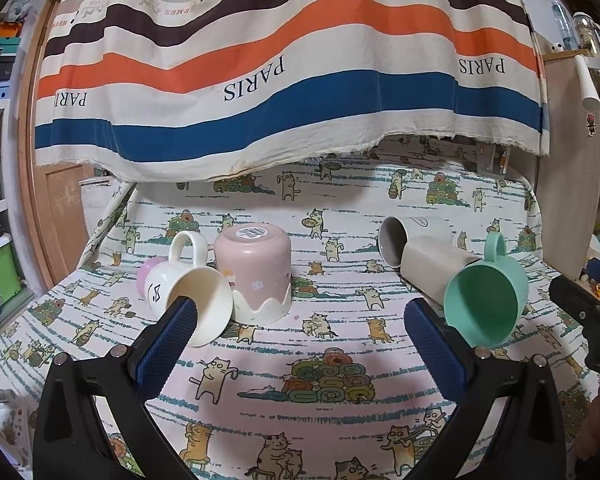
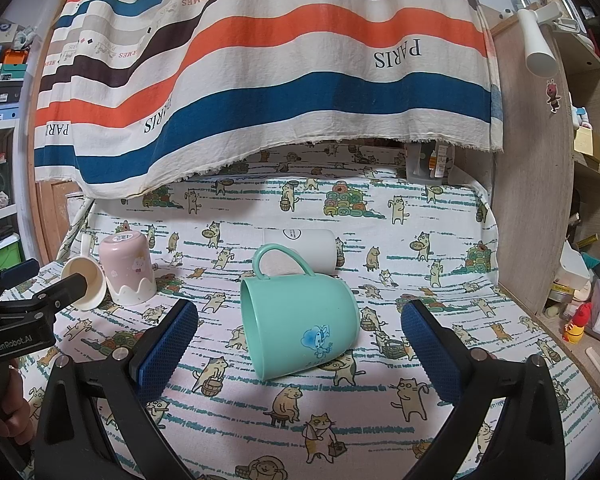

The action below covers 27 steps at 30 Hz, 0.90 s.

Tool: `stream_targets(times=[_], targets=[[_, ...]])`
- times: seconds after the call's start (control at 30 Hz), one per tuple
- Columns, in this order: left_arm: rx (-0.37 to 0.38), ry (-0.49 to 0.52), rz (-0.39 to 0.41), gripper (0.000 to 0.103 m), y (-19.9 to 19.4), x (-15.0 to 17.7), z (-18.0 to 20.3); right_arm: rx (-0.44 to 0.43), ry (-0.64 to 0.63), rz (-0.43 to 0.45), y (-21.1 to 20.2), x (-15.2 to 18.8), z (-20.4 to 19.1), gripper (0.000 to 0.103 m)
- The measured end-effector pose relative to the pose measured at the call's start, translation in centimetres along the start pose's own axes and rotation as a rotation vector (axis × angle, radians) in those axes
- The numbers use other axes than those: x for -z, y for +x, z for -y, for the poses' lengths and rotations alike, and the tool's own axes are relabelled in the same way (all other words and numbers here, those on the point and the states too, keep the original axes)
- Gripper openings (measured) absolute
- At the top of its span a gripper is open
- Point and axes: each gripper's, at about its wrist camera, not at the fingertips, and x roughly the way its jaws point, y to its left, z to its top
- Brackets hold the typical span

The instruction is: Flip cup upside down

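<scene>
A teal cup point(image 2: 300, 320) lies on its side on the cat-print cloth, handle up, mouth to the left; it also shows in the left wrist view point(image 1: 485, 300). My right gripper point(image 2: 299, 330) is open, its jaws wide on either side of this cup, not touching. A pink cup point(image 1: 256, 272) stands upside down. A cream mug point(image 1: 192, 300) lies on its side beside it, mouth toward me. A grey-white cup point(image 1: 416, 244) lies on its side behind the teal one. My left gripper point(image 1: 300, 328) is open and empty, facing the pink cup.
A striped cloth point(image 1: 284, 64) hangs over the back of the table. A wooden shelf side point(image 2: 532, 184) stands at the right with small items beyond. The left gripper body point(image 2: 16, 320) shows at the left of the right wrist view.
</scene>
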Motion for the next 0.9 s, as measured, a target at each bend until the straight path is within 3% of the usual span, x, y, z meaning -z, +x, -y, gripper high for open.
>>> stream_targets(times=[0.9], targets=[[-0.001, 0.003, -0.002, 0.103, 0.01, 0.05, 0.14, 0.000, 0.000, 0.000, 0.01, -0.01, 0.04, 0.103]])
